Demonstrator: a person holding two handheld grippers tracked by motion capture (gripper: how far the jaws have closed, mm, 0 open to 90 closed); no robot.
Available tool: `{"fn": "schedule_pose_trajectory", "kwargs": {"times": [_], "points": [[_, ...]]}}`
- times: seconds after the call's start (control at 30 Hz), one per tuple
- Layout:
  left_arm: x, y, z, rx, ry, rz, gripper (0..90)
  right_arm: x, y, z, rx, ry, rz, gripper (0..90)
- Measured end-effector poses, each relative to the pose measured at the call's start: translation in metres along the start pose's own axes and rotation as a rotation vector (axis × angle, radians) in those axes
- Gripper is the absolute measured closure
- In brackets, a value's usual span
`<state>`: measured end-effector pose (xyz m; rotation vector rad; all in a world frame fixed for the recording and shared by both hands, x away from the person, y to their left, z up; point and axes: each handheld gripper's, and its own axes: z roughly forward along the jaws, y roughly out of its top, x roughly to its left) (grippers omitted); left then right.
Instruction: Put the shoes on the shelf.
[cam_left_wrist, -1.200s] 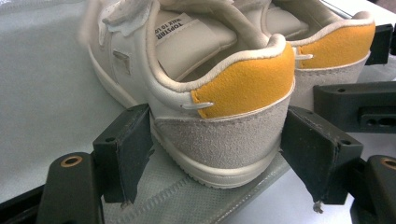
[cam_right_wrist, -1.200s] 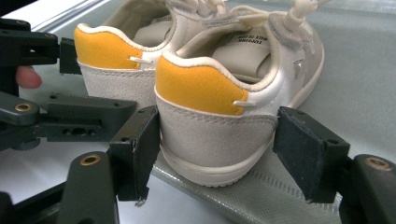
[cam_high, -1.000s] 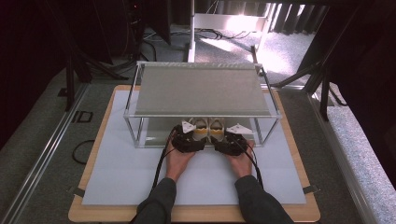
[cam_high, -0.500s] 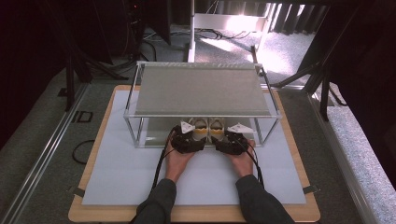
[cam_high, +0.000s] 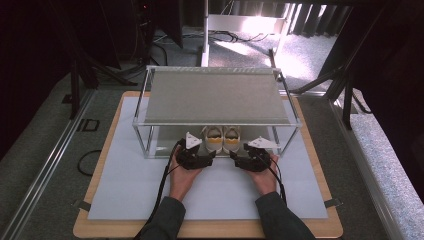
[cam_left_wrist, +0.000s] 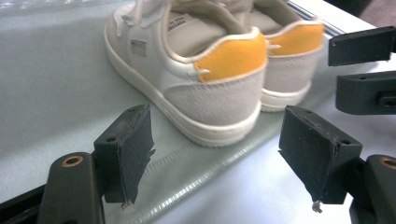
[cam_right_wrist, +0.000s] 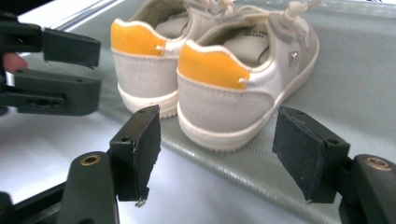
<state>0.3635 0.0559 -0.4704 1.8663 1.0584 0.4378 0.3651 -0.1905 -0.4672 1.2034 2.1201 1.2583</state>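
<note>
A pair of white shoes with yellow heel tabs stands side by side on the lower shelf of a metal rack, heels toward me: the left shoe (cam_high: 213, 138) (cam_left_wrist: 205, 79) (cam_right_wrist: 144, 60) and the right shoe (cam_high: 231, 138) (cam_left_wrist: 289, 60) (cam_right_wrist: 233, 88). My left gripper (cam_high: 206, 156) (cam_left_wrist: 217, 135) is open just behind the left shoe's heel and does not touch it. My right gripper (cam_high: 239, 158) (cam_right_wrist: 219, 140) is open behind the right shoe's heel, also apart from it. Each gripper view shows the other gripper's jaws off to the side.
The rack's top shelf (cam_high: 215, 97) overhangs the shoes, and thin metal posts (cam_high: 148, 142) stand at its corners. The rack sits on a white mat (cam_high: 125, 190) over a wooden board. Dark stands and cables lie beyond the table.
My left gripper has drawn back a little from the shoes and to the left. The right gripper has hardly moved. Both stay open.
</note>
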Motion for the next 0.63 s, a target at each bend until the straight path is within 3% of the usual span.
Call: {"fn": "schedule_pose_trajectory", "kwargs": {"times": [0.33,0.63], "points": [[-0.004,-0.01,-0.021,0.009,-0.021,0.017,25.7,0.008,-0.01,-0.02,0.011,0.003,-0.068,32.2],[-0.006,-0.025,-0.034,0.048,-0.014,0.035,25.7,-0.001,-0.018,-0.033,0.018,-0.012,-0.057,32.5]]}}
